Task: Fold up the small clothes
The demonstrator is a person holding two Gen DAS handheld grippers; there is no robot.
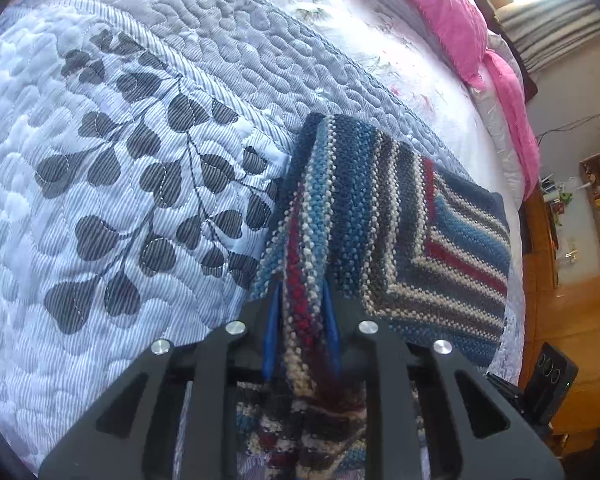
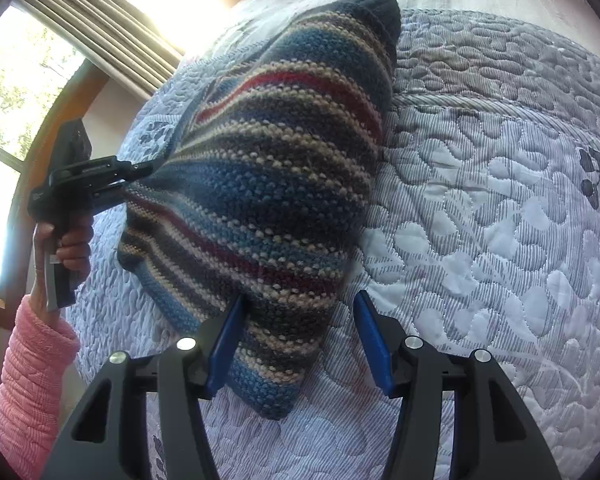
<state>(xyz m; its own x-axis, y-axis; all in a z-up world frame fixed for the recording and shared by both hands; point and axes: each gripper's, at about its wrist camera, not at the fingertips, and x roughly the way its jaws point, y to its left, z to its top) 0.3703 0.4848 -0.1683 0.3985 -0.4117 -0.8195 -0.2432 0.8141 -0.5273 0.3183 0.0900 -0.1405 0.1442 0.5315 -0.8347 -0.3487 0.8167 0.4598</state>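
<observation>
A small striped knit garment (image 1: 380,216) in blue, cream, red and grey lies partly on the quilted bed. My left gripper (image 1: 300,292) is shut on a bunched edge of it, and the cloth rises from the bed into the blue pads. In the right wrist view the same garment (image 2: 268,184) is lifted at its left side by the left gripper (image 2: 148,168), held by a hand in a pink sleeve. My right gripper (image 2: 300,300) stands open over the garment's lower corner, its blue pads (image 2: 374,340) apart with the cloth between them.
The bed carries a grey and white quilt (image 1: 120,200) with a dark leaf print. A pink blanket (image 1: 452,24) lies at the far side. Wooden furniture (image 1: 560,340) and a small black device (image 1: 552,376) stand beside the bed. A window with a curtain (image 2: 100,40) is at left.
</observation>
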